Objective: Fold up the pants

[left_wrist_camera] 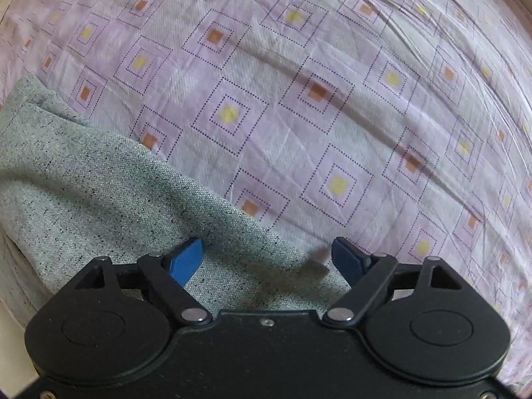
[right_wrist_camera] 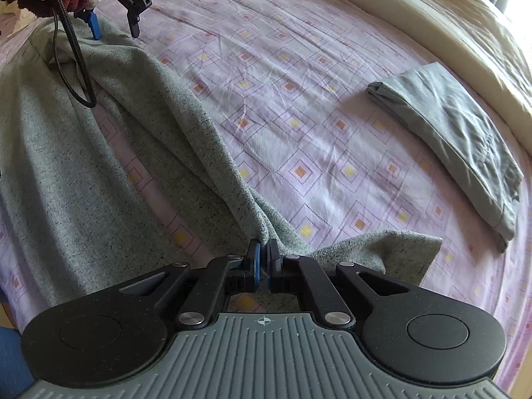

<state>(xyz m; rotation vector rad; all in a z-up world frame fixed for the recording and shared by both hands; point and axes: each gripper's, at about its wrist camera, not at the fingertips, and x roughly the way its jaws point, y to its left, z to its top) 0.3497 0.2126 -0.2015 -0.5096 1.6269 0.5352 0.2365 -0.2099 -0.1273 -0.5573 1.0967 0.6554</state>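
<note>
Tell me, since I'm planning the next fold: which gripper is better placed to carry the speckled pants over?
Right. The right gripper is already shut on the speckled pants; the left gripper is open above them, holding nothing.

Speckled grey pants point(right_wrist_camera: 159, 139) lie spread and rumpled on the bed, running from 10 o'clock down to 5 o'clock in the right wrist view, 1 edge lifted into a taut ridge.

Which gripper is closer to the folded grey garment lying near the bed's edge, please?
Right. The right gripper, shut on the speckled pants, sits a short way left of the folded garment; the left gripper is open at the pants' far end.
</note>
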